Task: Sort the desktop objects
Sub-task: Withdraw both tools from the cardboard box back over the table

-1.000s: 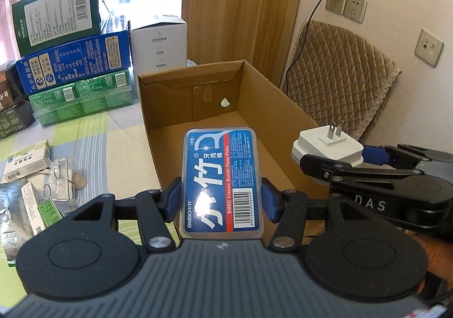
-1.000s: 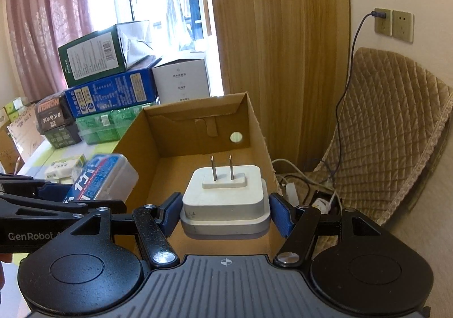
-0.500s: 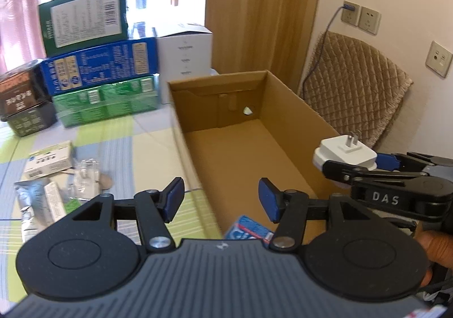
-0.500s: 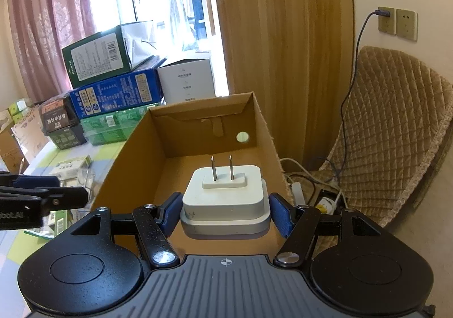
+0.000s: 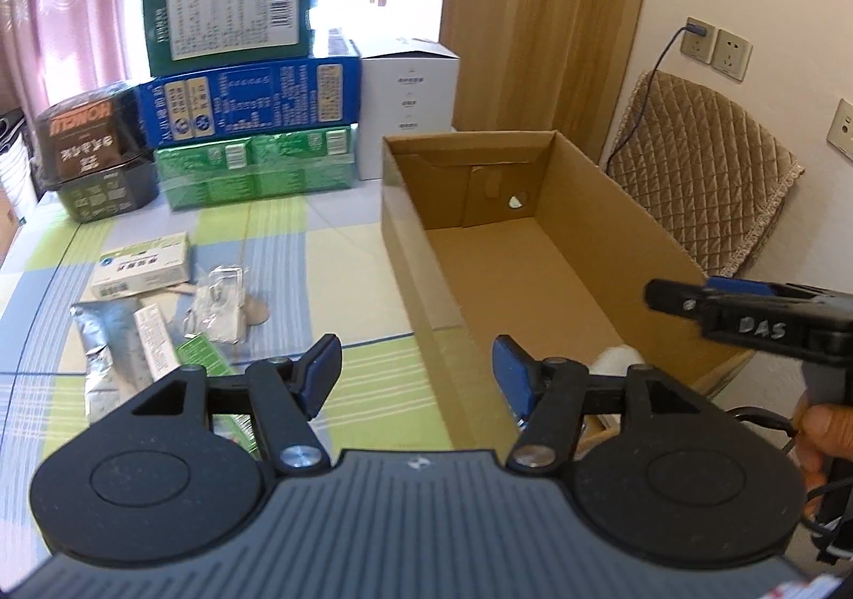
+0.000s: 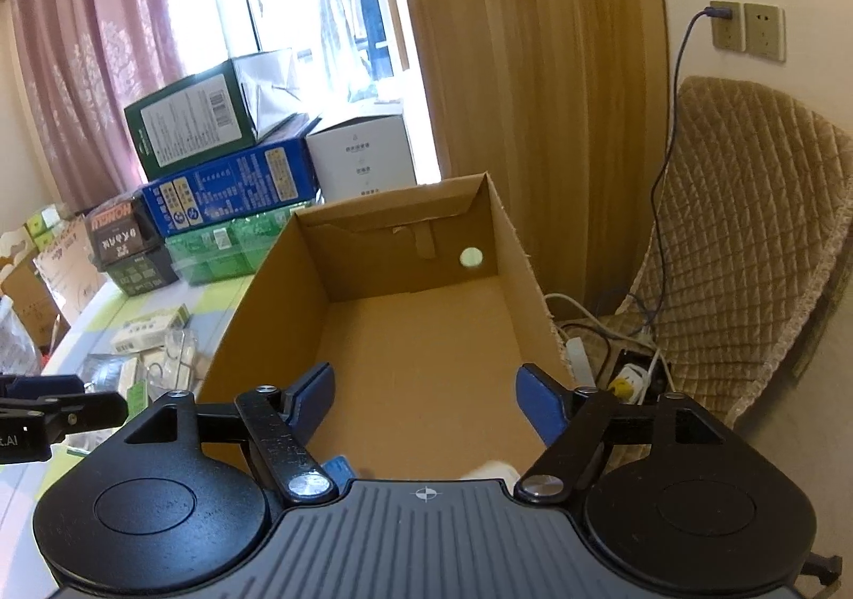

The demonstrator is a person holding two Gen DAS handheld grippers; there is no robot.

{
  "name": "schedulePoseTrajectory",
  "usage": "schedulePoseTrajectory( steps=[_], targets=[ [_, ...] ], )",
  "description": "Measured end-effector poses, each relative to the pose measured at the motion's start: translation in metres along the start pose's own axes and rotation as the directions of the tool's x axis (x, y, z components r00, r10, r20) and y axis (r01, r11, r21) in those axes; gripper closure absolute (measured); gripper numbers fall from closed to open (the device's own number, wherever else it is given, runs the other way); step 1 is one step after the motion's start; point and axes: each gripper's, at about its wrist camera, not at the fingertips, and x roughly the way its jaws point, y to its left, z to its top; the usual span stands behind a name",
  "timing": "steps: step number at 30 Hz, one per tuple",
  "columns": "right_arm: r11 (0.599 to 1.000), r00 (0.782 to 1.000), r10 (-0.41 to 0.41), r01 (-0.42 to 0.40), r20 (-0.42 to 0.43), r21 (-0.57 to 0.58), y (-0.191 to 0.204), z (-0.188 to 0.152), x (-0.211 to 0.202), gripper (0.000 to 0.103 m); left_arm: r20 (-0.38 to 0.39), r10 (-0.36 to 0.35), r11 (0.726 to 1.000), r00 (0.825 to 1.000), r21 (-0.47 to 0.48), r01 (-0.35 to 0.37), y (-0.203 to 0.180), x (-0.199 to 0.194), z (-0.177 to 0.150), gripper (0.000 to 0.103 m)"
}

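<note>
An open cardboard box (image 5: 602,204) (image 6: 266,289) stands on the table's right side. My left gripper (image 5: 416,377) is open and empty over the box's near left wall. My right gripper (image 6: 424,399) is open and empty above the box's near end; it also shows in the left wrist view (image 5: 746,316). The white plug adapter (image 5: 618,359) (image 6: 493,470) lies in the box's near end, mostly hidden. A blue corner of the dental floss box (image 6: 337,468) shows beside it. Small packets (image 5: 213,300) and a white carton (image 5: 141,265) lie on the tablecloth to the left.
Stacked product boxes (image 5: 245,103) and a white box (image 5: 408,103) stand at the back of the table. A padded chair (image 6: 746,252) with cables and a power strip (image 6: 629,369) on the floor is to the right, by a wooden panel and wall sockets.
My left gripper opened and dropped the dental floss box into the cardboard box, then pulled back. My right gripper opened and let the plug adapter fall into the box.
</note>
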Motion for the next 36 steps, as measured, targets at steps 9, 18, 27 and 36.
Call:
schedulePoseTrajectory(
  steps=[9, 18, 27, 36],
  targets=[
    [1.000, 0.999, 0.026, -0.025, 0.030, -0.013, 0.022, 0.001, -0.035, 0.019, -0.004, 0.043, 0.998, 0.999, -0.035, -0.044, 0.025, -0.030, -0.019, 0.037],
    [0.998, 0.994, 0.063, -0.060, 0.091, -0.031, 0.062, -0.004, -0.079, 0.002, 0.030, 0.090, 0.995, 0.995, -0.045, -0.089, 0.050, -0.079, -0.037, 0.020],
    [0.990, 0.987, 0.134, -0.129, 0.086, -0.065, 0.105, -0.020, -0.100, 0.002, 0.048, 0.159, 0.985, 0.986, -0.074, -0.155, 0.087, -0.126, -0.066, 0.004],
    [0.972, 0.979, 0.205, -0.201, 0.019, -0.119, 0.141, -0.052, -0.097, 0.002, 0.012, 0.225, 0.968, 0.974, -0.114, -0.222, 0.126, -0.149, -0.099, 0.002]
  ],
)
